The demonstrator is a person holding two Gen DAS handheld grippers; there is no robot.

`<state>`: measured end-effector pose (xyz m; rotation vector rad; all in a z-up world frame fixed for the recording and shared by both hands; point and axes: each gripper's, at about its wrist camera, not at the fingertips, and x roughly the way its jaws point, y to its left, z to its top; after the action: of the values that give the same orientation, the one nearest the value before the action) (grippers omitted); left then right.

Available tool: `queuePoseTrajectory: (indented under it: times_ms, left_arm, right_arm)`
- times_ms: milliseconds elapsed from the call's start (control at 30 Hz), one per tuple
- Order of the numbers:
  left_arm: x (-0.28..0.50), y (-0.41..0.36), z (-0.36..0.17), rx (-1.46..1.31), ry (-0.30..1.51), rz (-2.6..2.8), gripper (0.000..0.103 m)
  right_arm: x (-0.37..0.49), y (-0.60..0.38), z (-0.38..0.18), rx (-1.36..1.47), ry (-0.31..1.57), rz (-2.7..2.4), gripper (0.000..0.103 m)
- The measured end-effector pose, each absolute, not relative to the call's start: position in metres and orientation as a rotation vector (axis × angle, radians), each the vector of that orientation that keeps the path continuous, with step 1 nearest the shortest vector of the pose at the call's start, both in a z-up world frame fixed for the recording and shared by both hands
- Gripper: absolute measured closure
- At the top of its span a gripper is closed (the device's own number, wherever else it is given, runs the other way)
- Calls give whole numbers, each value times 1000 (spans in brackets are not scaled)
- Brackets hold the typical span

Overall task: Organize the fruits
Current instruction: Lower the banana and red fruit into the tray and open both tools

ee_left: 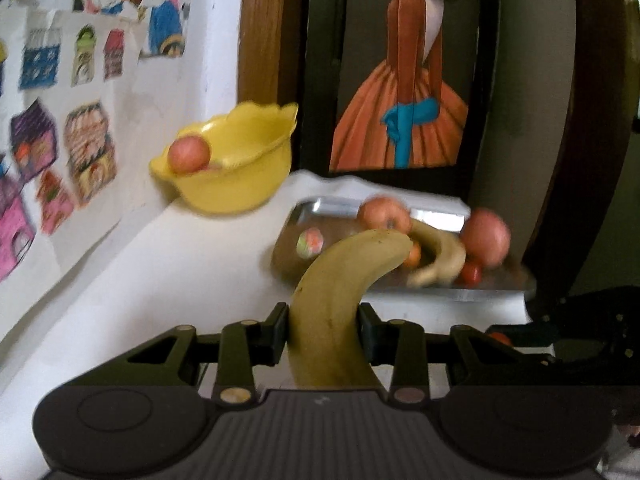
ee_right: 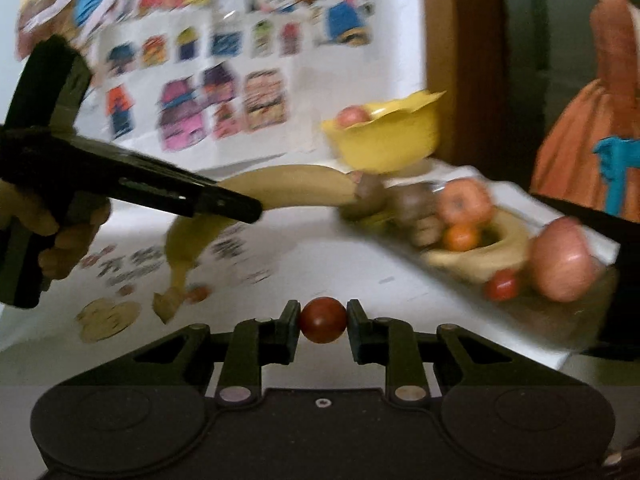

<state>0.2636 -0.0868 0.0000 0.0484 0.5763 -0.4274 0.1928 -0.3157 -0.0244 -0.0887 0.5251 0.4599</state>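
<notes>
Both views are smearing with motion blur, so the drawings on the far wall and the smaller fruit on the metal tray (ee_left: 432, 292) are hard for me to make out, and the tray's right end is being cut off by a dark curved edge. I am clamping my left gripper (ee_left: 324, 330) on a banana (ee_left: 340, 304): its lower part is disappearing behind the gripper body, and in the right wrist view the fingers are covering its middle. Its long axis is running away from me, curving right toward the tray, the tip pointing at the apples there. My right gripper (ee_right: 323, 320) is pinching a small red tomato (ee_right: 323, 320) between its fingertips, narrow, just above the white table (ee_left: 160, 280). A yellow bowl (ee_left: 240, 184) is sitting far left by the wall, holding an apple (ee_left: 189, 154) at its rim.
</notes>
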Motion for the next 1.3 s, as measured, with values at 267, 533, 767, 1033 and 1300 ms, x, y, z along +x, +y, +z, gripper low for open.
queuePoseTrajectory:
  times_ms: [267, 533, 767, 1033, 1300]
  left_arm:
    - [325, -133, 17, -34, 458, -423, 63]
    - [382, -174, -1, -27, 490, -436, 69]
    - [406, -176, -26, -58, 509, -410, 68]
    - [397, -181, -27, -5, 472, -400, 67]
    - [391, -180, -24, -20, 458, -403, 51]
  right_arm:
    - [250, -343, -8, -155, 423, 342, 77]
    - [303, -354, -25, -192, 438, 291, 76]
    - [322, -357, -39, -229, 458, 284, 76]
    - [322, -355, -42, -251, 433, 277, 73]
    - [317, -357, -42, -220, 413, 269, 63]
